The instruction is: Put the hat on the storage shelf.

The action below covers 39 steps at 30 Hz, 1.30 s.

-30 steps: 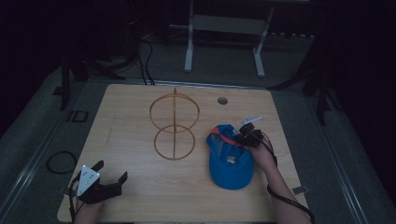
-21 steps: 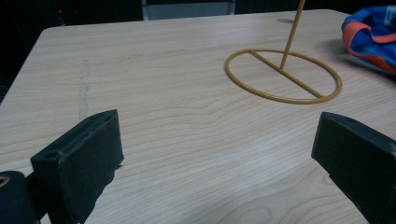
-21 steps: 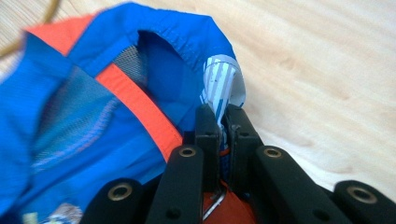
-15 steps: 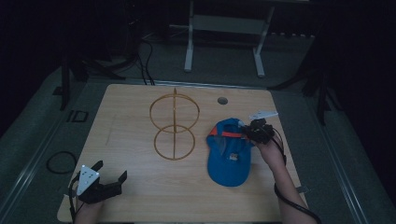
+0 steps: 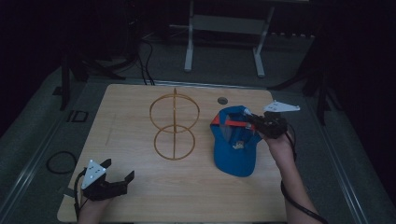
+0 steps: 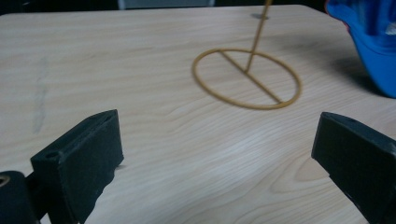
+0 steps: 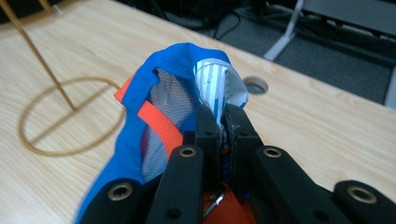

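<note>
Wooden surface (image 5: 140, 196) carries a wire stand (image 5: 174, 126) and, right of it, your cap (image 5: 236, 149). Your right tool (image 5: 250, 119) pinches its rear edge; left tool (image 5: 112, 173) is spread. Cap looks soft, light: grip the fabric rim.

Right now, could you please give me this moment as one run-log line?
left gripper: open, idle on table | right gripper: shut on blue cap, back edge lifted | wire stand: upright, untouched

Count on table (image 5: 140, 196): one blue cap (image 5: 236, 151), one wire stand (image 5: 174, 126) (two rings on a post), two grippers, left gripper (image 5: 116, 172) and right gripper (image 5: 246, 120).
</note>
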### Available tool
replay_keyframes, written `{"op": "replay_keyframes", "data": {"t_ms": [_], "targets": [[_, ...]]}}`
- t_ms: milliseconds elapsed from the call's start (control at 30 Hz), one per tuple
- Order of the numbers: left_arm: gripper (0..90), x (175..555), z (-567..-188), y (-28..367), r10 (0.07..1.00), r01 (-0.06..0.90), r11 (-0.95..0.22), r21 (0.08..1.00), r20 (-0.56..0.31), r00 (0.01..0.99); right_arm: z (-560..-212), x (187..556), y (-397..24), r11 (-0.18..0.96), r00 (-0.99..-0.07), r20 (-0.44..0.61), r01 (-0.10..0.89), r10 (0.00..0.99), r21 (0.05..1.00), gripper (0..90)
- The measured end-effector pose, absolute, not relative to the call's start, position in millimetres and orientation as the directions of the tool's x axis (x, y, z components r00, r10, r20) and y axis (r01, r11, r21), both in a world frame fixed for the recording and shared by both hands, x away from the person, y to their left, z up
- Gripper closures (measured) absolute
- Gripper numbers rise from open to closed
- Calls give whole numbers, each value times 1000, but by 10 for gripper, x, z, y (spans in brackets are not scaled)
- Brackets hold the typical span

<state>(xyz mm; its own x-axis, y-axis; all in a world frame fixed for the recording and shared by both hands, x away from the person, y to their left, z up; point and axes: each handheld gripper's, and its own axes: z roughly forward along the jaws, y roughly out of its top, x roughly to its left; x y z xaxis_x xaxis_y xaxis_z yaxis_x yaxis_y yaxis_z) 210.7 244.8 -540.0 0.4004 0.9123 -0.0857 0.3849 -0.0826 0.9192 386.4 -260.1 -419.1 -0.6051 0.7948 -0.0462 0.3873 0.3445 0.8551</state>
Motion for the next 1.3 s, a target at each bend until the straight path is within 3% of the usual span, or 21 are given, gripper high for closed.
{"op": "replay_keyframes", "data": {"t_ms": [133,533,733,1033,1300], "targets": [[23,2134,-5241,2399,902,370,-78,926,-92,421,-4017,3775,-2595,333,-610,-61,344,790,878,857],[23,2281,-4446,2131,867,259,-167,951,17,498,-3664,3567,-2643,327,-616,-104,260,780,908,858],[23,2492,-4116,1961,829,230,-206,951,45,557,-3577,3482,-2688,299,-637,-76,250,767,921,857],[23,2747,-3805,1609,765,205,-235,950,50,642,-3513,3320,-2655,254,-675,-35,229,737,940,857],[47,2918,-3636,1208,713,176,-290,941,90,696,-3448,3225,-2593,276,-681,-70,199,729,940,856]]}}
